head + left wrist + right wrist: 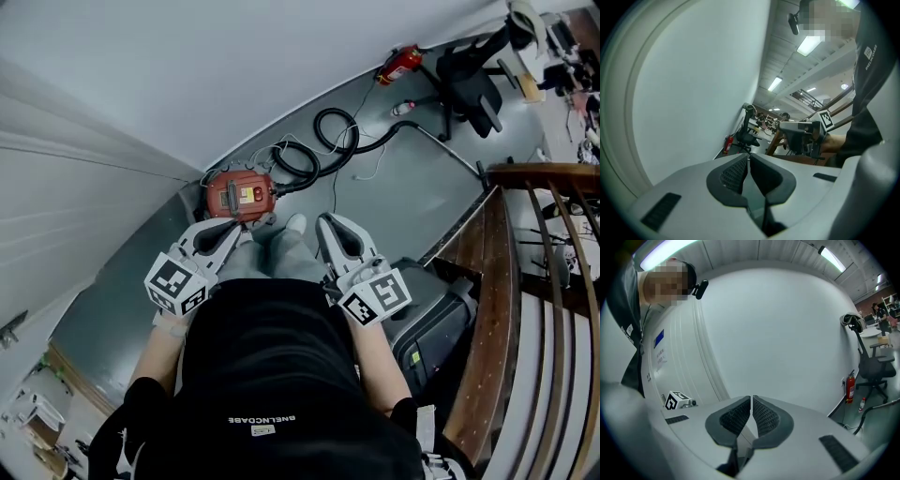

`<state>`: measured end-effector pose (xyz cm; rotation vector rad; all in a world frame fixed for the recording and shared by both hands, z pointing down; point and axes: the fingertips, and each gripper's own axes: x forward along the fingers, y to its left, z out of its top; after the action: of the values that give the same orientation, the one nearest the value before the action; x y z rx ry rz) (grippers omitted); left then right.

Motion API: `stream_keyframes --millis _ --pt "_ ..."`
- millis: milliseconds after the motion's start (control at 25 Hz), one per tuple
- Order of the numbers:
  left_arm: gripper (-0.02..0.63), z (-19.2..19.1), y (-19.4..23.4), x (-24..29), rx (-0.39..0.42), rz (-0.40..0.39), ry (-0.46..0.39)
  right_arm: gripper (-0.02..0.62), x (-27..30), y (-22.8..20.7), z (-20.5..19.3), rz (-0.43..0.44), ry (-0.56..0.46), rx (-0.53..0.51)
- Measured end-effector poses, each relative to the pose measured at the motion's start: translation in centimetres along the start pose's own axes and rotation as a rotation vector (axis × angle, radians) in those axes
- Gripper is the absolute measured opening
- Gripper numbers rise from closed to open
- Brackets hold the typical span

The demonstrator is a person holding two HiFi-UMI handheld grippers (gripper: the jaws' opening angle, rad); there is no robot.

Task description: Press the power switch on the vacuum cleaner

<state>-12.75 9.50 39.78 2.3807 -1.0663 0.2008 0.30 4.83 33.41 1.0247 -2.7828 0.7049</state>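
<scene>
I am looking steeply down past a person's black shirt at a grey floor that meets a white wall.

The only container I see is a dark hard-shell case by a wooden railing, to the right of the person. It is closed, so I cannot tell what it holds.

The vacuum cleaner sits on the floor against the wall, just ahead of the left gripper and apart from it. The right gripper is further off, to the vacuum's right. The person's grey trouser legs and a white shoe lie between the two grippers.

The vacuum has a squat red body with dark edges and a pale yellowish panel on top. I cannot make out the switch. A black hose leaves its right side, coils, and trails away toward an office chair and a red fire extinguisher.

In the left gripper view the left gripper has its ribbed pads pressed together with nothing between them, aimed along the wall. In the right gripper view the right gripper is likewise closed and empty, facing the bare wall.
</scene>
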Motion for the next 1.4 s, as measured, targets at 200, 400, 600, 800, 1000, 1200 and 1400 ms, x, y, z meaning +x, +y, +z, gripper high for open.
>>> stream_keyframes --millis 200,400,600,800,1000,1200,1400 --pt "0.015 -2.2 0.5 2.7 0.018 -0.023 0.088 0.037 0.5 -0.9 0.0 0.016 0.027 0.000" --pt "0.015 -5.6 2.7 6.1 0.032 -0.021 0.200 0.037 0.9 -2.6 -0.9 0.015 0.080 -0.004" --pt "0.015 -9.2 5.0 10.1 0.066 0.002 0.309 0.037 0.5 -4.3 -1.2 0.007 0.102 -0.010" --pt "0.014 -14.3 8.0 14.1 0.077 0.026 0.448 0.037 0.4 -6.4 -1.9 -0.017 0.123 0.004" --pt "0.014 -19.5 10.3 18.0 0.075 0.029 0.583 0.037 -0.1 -8.4 -3.6 -0.052 0.163 0.017" --pt "0.014 -24.6 13.7 21.5 0.095 0.039 0.685 0.037 0.5 -9.8 -5.2 -0.072 0.193 0.044" --pt "0.014 -30.7 16.4 23.7 0.088 0.069 0.796 0.037 1.0 -10.7 -7.1 -0.071 0.232 0.058"
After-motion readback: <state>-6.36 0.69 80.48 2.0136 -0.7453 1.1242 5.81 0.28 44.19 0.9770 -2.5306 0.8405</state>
